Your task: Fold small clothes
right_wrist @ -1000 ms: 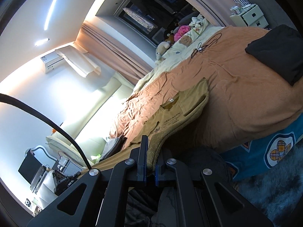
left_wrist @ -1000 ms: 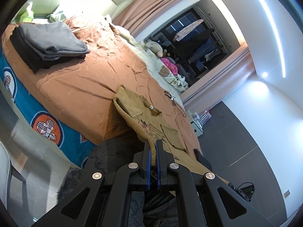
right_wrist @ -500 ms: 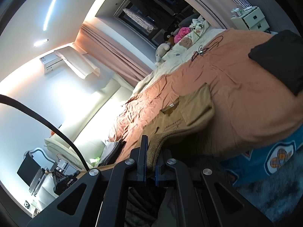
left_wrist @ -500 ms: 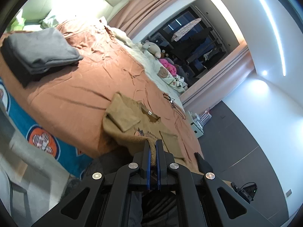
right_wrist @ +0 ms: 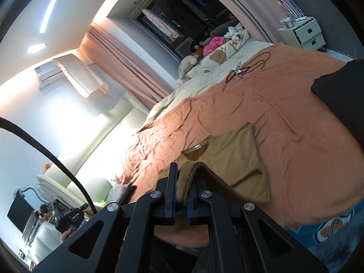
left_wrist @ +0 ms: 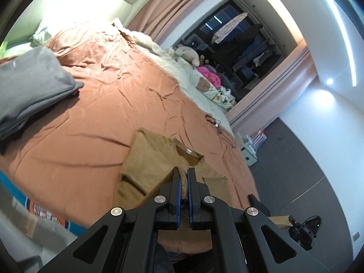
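Observation:
A small tan T-shirt (left_wrist: 150, 157) lies on the orange bedspread (left_wrist: 102, 104), collar away from me and both sleeves folded in. It also shows in the right wrist view (right_wrist: 232, 159). My left gripper (left_wrist: 183, 177) is shut on the shirt's ribbed bottom hem and holds it lifted above the shirt's body. My right gripper (right_wrist: 183, 182) is shut on the same hem at its other corner, also lifted. The lower part of the shirt is hidden under the grippers.
A stack of folded grey clothes (left_wrist: 29, 86) sits on the bed at the left. A dark garment (right_wrist: 341, 97) lies on the bed at the right. A cable (right_wrist: 245, 68) and plush toys (left_wrist: 188, 53) lie beyond the shirt. A white nightstand (right_wrist: 304, 34) stands past the bed.
Both grippers have carried the hem up and forward over the bed toward the collar. The shirt's lower half now rises off the bedspread instead of hanging over the bed edge.

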The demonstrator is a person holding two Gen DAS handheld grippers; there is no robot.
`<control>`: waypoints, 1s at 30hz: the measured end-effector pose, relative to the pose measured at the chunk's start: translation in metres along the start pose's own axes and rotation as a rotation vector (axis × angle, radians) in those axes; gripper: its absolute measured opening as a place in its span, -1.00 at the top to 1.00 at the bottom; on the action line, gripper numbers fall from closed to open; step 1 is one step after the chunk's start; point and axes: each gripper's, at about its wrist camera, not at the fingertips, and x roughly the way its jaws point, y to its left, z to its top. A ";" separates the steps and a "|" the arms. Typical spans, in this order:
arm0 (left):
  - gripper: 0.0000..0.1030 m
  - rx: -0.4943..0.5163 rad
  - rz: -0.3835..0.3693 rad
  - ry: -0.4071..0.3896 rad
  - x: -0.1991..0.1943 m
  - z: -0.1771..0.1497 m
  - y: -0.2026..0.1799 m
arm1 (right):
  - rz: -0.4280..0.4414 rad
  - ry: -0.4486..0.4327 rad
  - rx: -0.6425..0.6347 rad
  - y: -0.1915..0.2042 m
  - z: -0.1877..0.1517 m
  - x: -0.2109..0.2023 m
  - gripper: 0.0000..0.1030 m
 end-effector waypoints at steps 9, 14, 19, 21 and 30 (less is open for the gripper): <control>0.92 -0.005 0.085 0.075 0.085 0.034 0.019 | -0.078 0.078 0.046 -0.002 0.030 0.069 0.95; 0.92 -0.021 0.135 0.122 0.132 0.045 0.039 | -0.125 0.129 0.055 -0.002 0.049 0.110 0.95; 0.92 -0.037 0.177 0.172 0.173 0.050 0.058 | -0.168 0.182 0.068 -0.009 0.069 0.150 0.95; 0.92 -0.047 0.193 0.189 0.188 0.051 0.067 | -0.183 0.206 0.071 -0.011 0.075 0.165 0.95; 0.91 -0.054 0.253 0.257 0.246 0.050 0.089 | -0.249 0.272 0.080 -0.031 0.091 0.215 0.94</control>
